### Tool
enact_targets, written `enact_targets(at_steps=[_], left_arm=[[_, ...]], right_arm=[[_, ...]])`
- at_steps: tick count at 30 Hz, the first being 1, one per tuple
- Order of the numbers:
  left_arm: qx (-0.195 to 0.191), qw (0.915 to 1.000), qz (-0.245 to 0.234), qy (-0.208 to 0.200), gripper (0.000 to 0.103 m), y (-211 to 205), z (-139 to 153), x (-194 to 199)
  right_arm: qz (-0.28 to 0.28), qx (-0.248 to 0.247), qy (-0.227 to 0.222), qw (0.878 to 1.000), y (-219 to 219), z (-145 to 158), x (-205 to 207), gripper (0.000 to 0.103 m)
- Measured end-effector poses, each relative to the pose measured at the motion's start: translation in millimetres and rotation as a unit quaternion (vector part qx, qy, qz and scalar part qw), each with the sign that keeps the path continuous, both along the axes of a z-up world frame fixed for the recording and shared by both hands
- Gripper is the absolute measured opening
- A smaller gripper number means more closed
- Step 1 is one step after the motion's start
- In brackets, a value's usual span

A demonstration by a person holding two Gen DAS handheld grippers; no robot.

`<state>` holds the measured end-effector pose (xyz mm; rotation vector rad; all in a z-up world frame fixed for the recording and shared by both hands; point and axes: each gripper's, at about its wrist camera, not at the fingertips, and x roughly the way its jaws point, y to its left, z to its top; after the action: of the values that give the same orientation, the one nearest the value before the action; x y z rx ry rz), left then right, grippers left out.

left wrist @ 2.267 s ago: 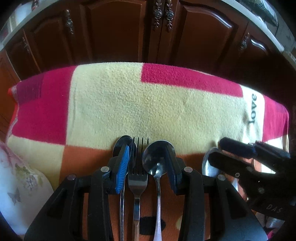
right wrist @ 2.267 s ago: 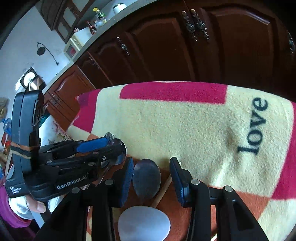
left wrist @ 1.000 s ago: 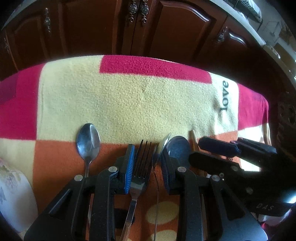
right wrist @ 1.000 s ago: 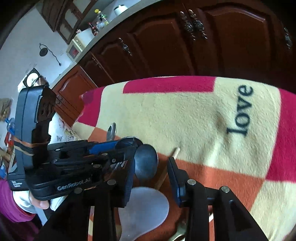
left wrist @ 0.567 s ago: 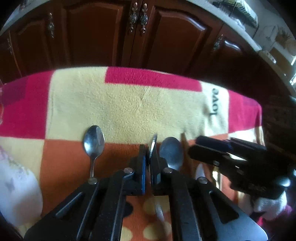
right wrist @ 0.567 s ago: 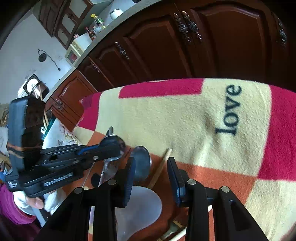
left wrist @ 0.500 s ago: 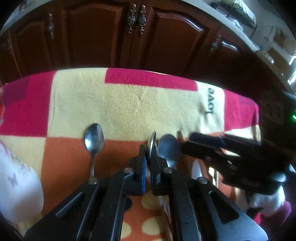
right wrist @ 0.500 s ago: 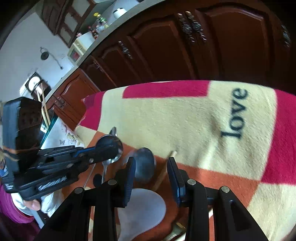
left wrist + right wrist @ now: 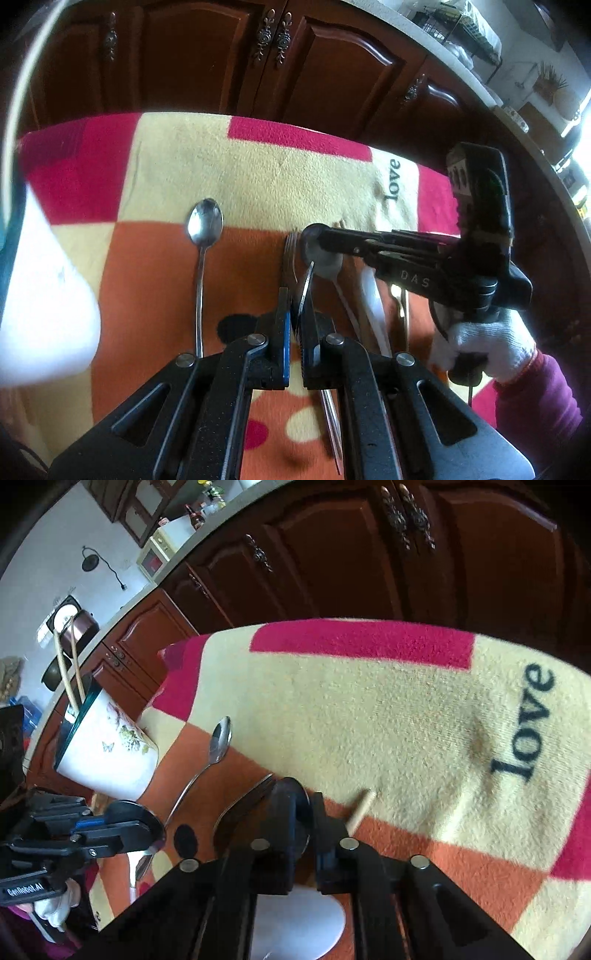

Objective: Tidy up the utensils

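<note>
You have a fuzzy, matt fleece blanket (image 9: pixel 388 720) under polished, mirror-bright metal: a teaspoon (image 9: pixel 204 225) and a fork (image 9: pixel 290 243). Your grippers' black plastic looks smooth and semi-matt. The floral cup (image 9: pixel 110 749) is glossy ceramic; your glove (image 9: pixel 487 347) is knitted cloth.

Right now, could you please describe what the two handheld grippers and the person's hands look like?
Both are black plastic two-finger tools with silver pivot rivets. The left gripper has blue pads and white "GenRobot.AI" lettering on its side. The right gripper reads "DAS" and carries a boxy black module on top. The right hand wears a white knit glove and a maroon sleeve.
</note>
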<state>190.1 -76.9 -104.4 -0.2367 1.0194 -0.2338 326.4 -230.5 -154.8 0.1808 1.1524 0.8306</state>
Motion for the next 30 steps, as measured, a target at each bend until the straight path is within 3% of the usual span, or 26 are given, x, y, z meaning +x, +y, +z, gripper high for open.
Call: enact_targets(at_steps=[10, 17, 23, 30], left_arm=[[0.005, 0.9997, -0.002, -0.026, 0.003, 10, 28, -27], [-0.009, 0.9988, 0.007, -0.048, 0.003, 29, 53, -47], [-0.031, 0.9965, 0.018, -0.076, 0.003, 54, 84, -67], [-0.026, 0.9902, 0.045, -0.13, 0.003, 103, 132, -82]], right_arm=[[-0.063, -0.011, -0.092, 0.994, -23, 70, -37, 0.002], [-0.105, -0.007, -0.128, 0.986, -32, 114, -58, 0.002], [-0.12, 0.019, -0.159, 0.98, -27, 160, -74, 0.002], [-0.113, 0.048, -0.188, 0.974, 7, 207, -84, 0.002]])
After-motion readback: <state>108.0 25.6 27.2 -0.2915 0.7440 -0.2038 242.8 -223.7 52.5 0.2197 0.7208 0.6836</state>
